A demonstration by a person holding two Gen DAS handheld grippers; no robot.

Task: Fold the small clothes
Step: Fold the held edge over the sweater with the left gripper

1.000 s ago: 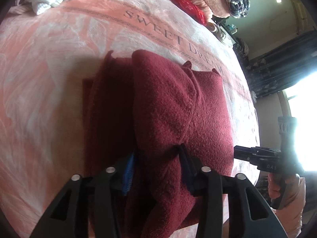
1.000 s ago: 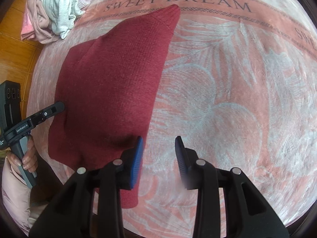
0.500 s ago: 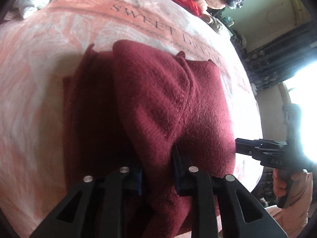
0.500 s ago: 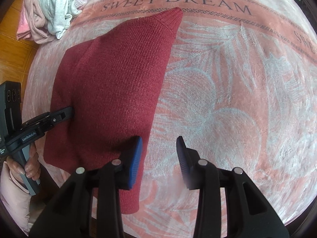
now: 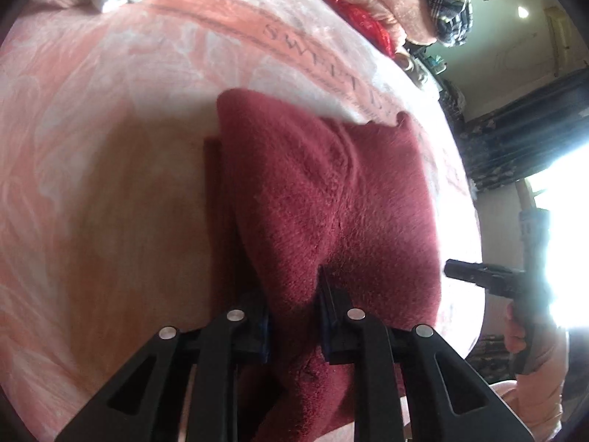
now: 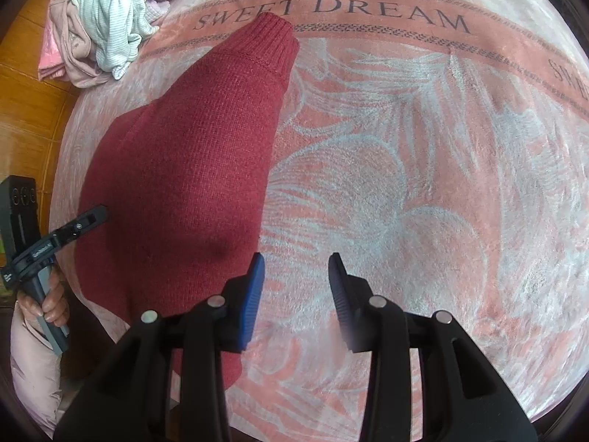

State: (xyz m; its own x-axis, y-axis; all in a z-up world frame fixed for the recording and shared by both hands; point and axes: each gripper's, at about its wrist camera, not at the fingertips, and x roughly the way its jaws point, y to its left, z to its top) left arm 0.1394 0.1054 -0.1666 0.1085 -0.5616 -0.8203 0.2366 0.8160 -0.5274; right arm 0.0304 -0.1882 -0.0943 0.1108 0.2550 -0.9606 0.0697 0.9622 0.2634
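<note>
The left gripper [image 5: 294, 305], pinching the maroon knit sweater [image 5: 331, 202], has carried its fold across since a second ago, covering the layer at centre frame. The right gripper [image 6: 296, 287] hovers spread over the pink blanket [image 6: 423, 184]. The fold looks nearly laid.

dark red knit sweater [image 6: 184, 184], partly folded, lies on the bed, ribbed hem pointing away, one edge lifted.
</note>
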